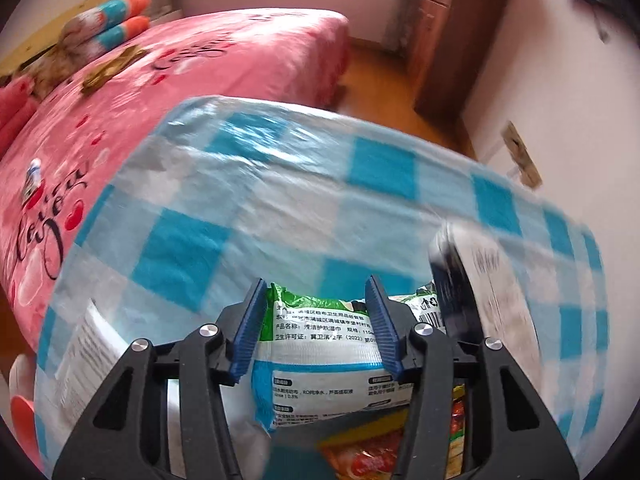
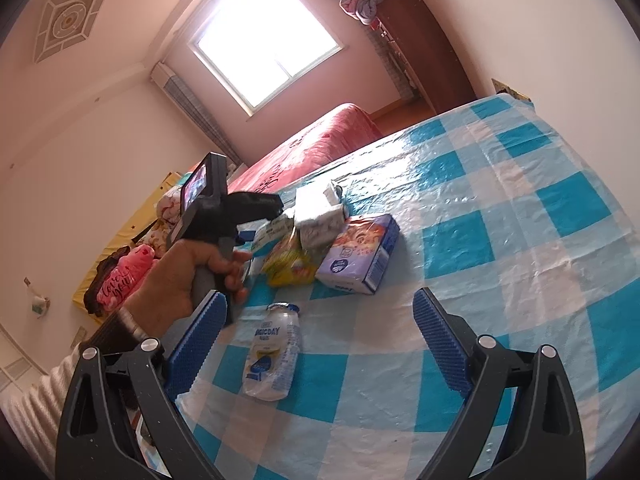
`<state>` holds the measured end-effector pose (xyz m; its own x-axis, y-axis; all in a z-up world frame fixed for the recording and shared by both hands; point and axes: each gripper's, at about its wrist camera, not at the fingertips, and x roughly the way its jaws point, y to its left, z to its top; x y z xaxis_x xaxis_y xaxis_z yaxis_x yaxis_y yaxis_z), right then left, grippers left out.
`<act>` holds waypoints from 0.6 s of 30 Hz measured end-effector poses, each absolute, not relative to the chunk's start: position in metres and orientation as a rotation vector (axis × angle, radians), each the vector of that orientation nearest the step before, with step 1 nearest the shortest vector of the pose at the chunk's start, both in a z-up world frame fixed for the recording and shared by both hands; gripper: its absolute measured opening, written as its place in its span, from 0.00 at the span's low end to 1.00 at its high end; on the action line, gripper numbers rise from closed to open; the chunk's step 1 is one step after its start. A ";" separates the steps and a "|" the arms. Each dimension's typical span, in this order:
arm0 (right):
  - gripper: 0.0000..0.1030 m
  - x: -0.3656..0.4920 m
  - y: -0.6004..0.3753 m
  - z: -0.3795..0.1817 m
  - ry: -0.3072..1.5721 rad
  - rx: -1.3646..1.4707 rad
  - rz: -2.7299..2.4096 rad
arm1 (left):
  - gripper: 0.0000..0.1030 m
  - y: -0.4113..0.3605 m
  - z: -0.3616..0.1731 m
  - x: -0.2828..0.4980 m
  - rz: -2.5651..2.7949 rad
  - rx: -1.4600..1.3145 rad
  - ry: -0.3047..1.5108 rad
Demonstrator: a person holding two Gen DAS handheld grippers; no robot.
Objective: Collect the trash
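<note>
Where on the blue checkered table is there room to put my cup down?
The checkered tablecloth is bare to the right of the purple carton, out to the far edge. Another free patch lies just beyond the right gripper, right of the plastic bottle. It is crowded around the tissue pack and yellow wrapper.

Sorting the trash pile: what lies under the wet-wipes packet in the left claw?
Under the wet-wipes packet, a red-orange snack wrapper shows on the checked tablecloth; the rest of it is covered.

Daylight from the blown-out window [image 2: 266,46] glares on the checked tablecloth [image 2: 500,216]; left view motion-blurred, fisheye edges bent.
</note>
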<state>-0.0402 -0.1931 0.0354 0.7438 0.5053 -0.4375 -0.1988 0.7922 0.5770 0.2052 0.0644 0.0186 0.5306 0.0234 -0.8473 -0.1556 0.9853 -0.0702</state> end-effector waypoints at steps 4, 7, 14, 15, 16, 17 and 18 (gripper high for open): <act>0.91 -0.039 -0.203 0.037 0.607 0.535 0.376 | 0.50 0.038 0.018 0.176 0.010 -0.086 1.015; 0.91 -0.037 -0.208 0.036 0.608 0.536 0.356 | 0.50 0.014 0.016 0.145 -0.075 -0.041 1.019; 0.91 -0.036 -0.213 0.031 0.621 0.552 0.342 | 0.50 -0.016 0.016 0.096 -0.216 0.001 1.042; 0.91 -0.036 -0.214 0.030 0.620 0.557 0.339 | 0.50 -0.014 0.018 0.094 -0.223 -0.009 1.041; 0.91 -0.036 -0.216 0.029 0.621 0.561 0.336 | 0.50 -0.010 0.021 0.093 -0.232 -0.020 1.033; 0.91 -0.036 -0.217 0.029 0.622 0.566 0.334 | 0.51 -0.008 0.025 0.095 -0.240 -0.029 1.031; 0.91 -0.036 -0.219 0.028 0.623 0.572 0.333 | 0.53 -0.006 0.028 0.097 -0.239 -0.039 1.031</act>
<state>-0.0361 -0.2188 0.0278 0.7674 0.4552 -0.4515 -0.1227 0.7955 0.5935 0.0969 -0.0061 0.0283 0.4906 -0.2152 -0.8444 0.1783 0.9733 -0.1445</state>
